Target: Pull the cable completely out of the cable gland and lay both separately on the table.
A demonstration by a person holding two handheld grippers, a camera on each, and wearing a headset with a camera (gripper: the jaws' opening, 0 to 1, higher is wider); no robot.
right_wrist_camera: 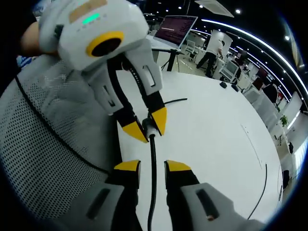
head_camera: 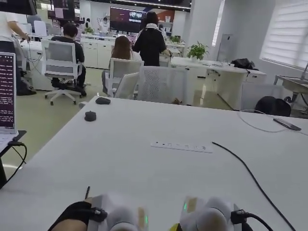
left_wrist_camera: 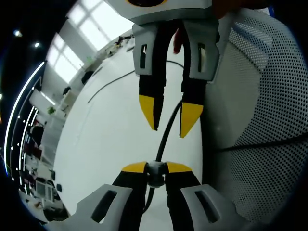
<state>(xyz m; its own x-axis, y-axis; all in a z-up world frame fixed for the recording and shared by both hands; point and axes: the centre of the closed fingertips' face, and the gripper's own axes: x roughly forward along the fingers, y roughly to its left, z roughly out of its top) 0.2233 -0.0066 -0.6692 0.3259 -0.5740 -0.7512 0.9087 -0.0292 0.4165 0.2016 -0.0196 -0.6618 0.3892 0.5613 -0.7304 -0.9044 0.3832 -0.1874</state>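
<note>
The left gripper and right gripper are facing each other tip to tip above the table; left jaws are clenching the cable gland, right jaws are straddling the cable, released

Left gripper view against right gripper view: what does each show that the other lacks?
Left gripper view: bright windows beyond the table. Right gripper view: a lit screen and a standing person. Shared: the cable gland clamped in the left hand-held gripper, and the cable running between the right hand-held gripper's parted jaws.
</note>
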